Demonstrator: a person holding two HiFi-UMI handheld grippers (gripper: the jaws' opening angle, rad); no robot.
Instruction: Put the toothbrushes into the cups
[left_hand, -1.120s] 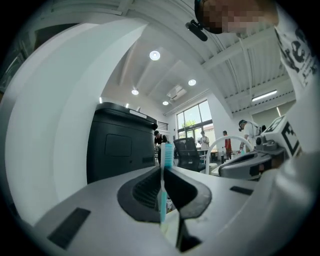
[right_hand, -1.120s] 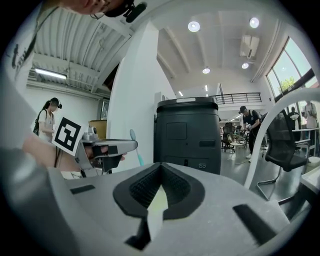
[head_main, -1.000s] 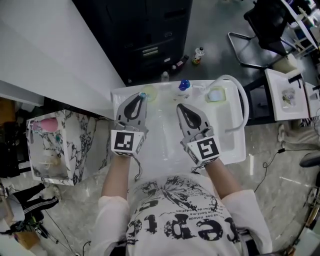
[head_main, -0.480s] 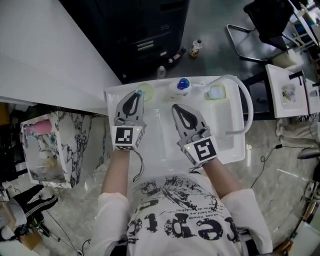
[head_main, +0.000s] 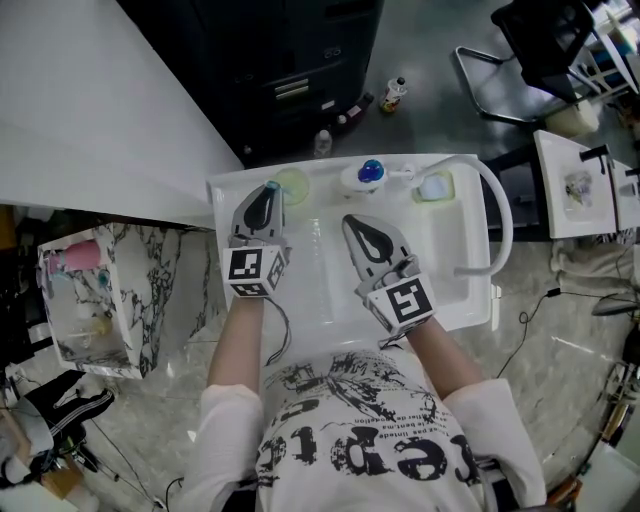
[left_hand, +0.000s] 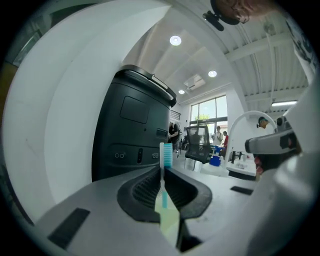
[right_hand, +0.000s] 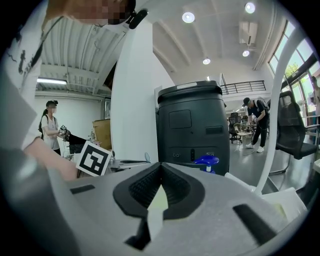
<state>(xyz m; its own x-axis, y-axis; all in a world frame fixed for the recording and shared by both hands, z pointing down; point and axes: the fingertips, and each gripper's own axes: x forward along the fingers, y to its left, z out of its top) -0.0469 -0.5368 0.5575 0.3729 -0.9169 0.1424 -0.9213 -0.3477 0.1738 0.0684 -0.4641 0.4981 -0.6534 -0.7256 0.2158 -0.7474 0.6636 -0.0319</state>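
Observation:
My left gripper (head_main: 269, 192) is shut on a toothbrush (left_hand: 164, 167) with a pale handle; its teal bristle head stands upright above the jaws. In the head view its tip sits just left of a pale green cup (head_main: 293, 185) at the back of the white basin (head_main: 455, 300). A second, light-coloured cup (head_main: 432, 187) stands at the back right. My right gripper (head_main: 358, 224) hovers over the middle of the basin, its jaws meeting at the tip (right_hand: 160, 166) with nothing showing between them.
A blue-capped bottle (head_main: 371, 172) stands between the two cups. A white curved tube (head_main: 495, 215) arches over the basin's right side. A black cabinet (head_main: 300, 60) stands behind, a white wall (head_main: 90, 110) lies to the left, and a marble-patterned box (head_main: 90, 300) sits on the floor.
Both grippers have sunk toward the basin, the left one more. The left gripper has rolled a little and still holds the toothbrush.

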